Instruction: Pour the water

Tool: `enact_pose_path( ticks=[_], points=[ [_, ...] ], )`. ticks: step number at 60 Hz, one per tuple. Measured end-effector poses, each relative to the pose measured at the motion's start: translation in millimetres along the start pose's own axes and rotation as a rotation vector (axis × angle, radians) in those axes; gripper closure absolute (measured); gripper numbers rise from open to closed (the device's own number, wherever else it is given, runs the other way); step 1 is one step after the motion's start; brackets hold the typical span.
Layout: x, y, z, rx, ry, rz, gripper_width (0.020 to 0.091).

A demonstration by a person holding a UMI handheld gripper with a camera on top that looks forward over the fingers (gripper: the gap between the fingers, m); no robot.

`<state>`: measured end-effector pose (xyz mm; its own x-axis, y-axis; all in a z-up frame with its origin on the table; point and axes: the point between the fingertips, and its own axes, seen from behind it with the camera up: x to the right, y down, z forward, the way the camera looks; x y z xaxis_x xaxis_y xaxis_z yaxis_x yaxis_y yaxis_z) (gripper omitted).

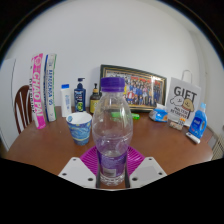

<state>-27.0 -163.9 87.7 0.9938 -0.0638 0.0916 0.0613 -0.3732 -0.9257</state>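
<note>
- One clear water bottle with a purple cap stands upright between the two fingers, on a brown wooden table; its bottom part is hidden between the fingers, so I cannot see where it meets the table.
- Both magenta pads lie against the sides of the bottle with no gap that I can see, so the gripper is clamped on the bottle.
- Only the front parts of the fingers show; the hand of the person who holds the gripper is out of view.
- The gripper points level and straight forward over the table, toward the wall behind.
- One small cup with blue print stands just beside the bottle, a little beyond the fingers; I cannot tell what is in it.
- Two small bottles stand farther back: one dark blue bottle and one dark brown bottle; their labels are too small to read.
- One framed photograph leans at the wall; the water bottle covers a part of it.
- One white card with the word "GIFT" stands beside the frame, and one small blue bottle is next to it.
- Tall pink and white boxes stand at the far side; I count two, but their print is hard to read.
- One wooden chair is partly cut off beside the table.
</note>
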Motion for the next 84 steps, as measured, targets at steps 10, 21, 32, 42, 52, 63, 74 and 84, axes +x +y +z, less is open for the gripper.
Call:
enact_pose_path(
  ticks=[10, 21, 32, 42, 52, 63, 74, 84],
  points=[
    [21.5, -54.7, 2.9, 0.028, 0.084, -0.21, 0.0781],
    [43.6, -117.5, 27.3, 0.033, 0.19, -0.623, 0.0784],
    [43.9, -150.9, 65.3, 0.015, 0.264, -1.114, 0.0782],
    [40.2, -156.8, 98.4, -0.021, 0.309, -1.502, 0.0783],
    [37.5, -163.9, 114.7, -0.027, 0.366, -1.795, 0.0784],
    [30.2, -159.4, 122.7, -0.028, 0.339, -1.9, 0.0782],
    [23.8, -164.2, 120.1, 0.033, 0.263, -1.781, 0.078],
    [14.0, -174.5, 109.8, 0.089, 0.097, -1.36, 0.0777]
  ],
)
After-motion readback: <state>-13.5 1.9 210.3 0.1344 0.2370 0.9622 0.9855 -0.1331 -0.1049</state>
